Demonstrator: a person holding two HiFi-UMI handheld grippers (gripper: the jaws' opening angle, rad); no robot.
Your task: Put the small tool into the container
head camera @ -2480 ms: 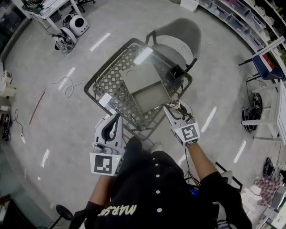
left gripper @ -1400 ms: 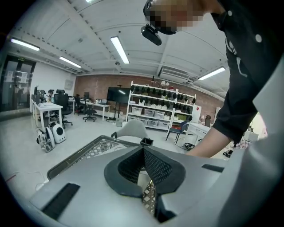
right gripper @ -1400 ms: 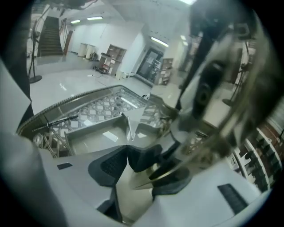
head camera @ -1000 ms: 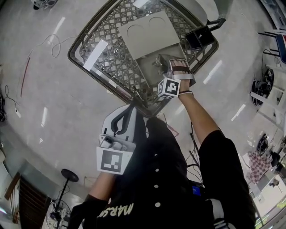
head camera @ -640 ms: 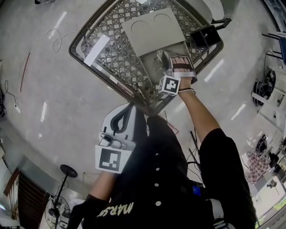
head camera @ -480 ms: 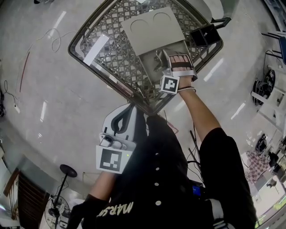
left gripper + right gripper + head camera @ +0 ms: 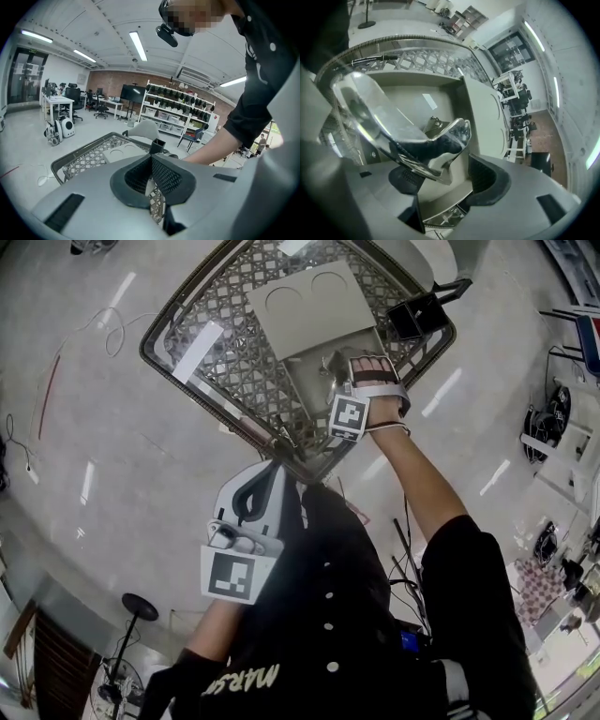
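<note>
The small tool (image 7: 436, 140) is a shiny chrome piece. It lies between the jaws of my right gripper (image 7: 445, 174), which are opening. It still rests against the left pad (image 7: 401, 180), while the right pad (image 7: 490, 180) stands apart from it. In the head view my right gripper (image 7: 336, 371) hangs over the open grey container (image 7: 305, 381) on the lattice table (image 7: 178, 306). Another small metal part (image 7: 433, 123) lies on the container's floor (image 7: 403, 98). My left gripper (image 7: 255, 495) is held near my body below the table's edge, jaws shut and empty (image 7: 151, 158).
The container's flat grey lid (image 7: 309, 301), with two round dents, lies just beyond it. A small black open box (image 7: 417, 320) stands at the table's far right corner, with a grey chair (image 7: 427, 254) behind it. Cables lie on the floor to the left.
My right gripper went from the table's near edge to above the container, carrying the tool, and has barely shifted in the last half second. The left gripper has stayed low near my body.
</note>
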